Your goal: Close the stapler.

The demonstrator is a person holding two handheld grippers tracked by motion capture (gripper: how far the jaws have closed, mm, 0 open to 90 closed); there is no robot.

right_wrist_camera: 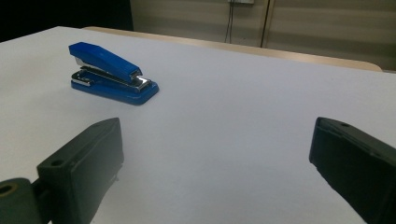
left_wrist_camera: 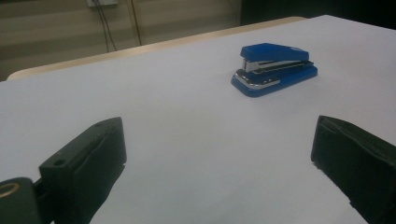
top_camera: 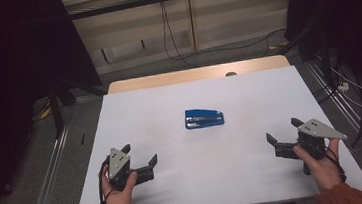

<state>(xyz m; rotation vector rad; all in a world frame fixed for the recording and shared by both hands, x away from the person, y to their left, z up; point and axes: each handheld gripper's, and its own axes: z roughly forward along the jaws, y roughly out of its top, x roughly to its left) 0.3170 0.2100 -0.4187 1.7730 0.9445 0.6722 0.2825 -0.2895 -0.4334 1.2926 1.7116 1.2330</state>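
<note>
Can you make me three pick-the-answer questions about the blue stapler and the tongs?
1. Where does the stapler lie?
A. near the middle of the white table
B. on the floor
C. between the jaws of one pair of tongs

2. What colour is the stapler?
A. red
B. blue
C. yellow

3. How are the left tongs and right tongs standing?
A. both shut on the stapler
B. one shut, one open
C. both open and holding nothing

Answers:
1 A, the high view shows it mid-table, apart from both tongs.
2 B, its body is blue with a shiny metal strip.
3 C, each gripper view shows a wide gap of bare table between the jaws.
</note>
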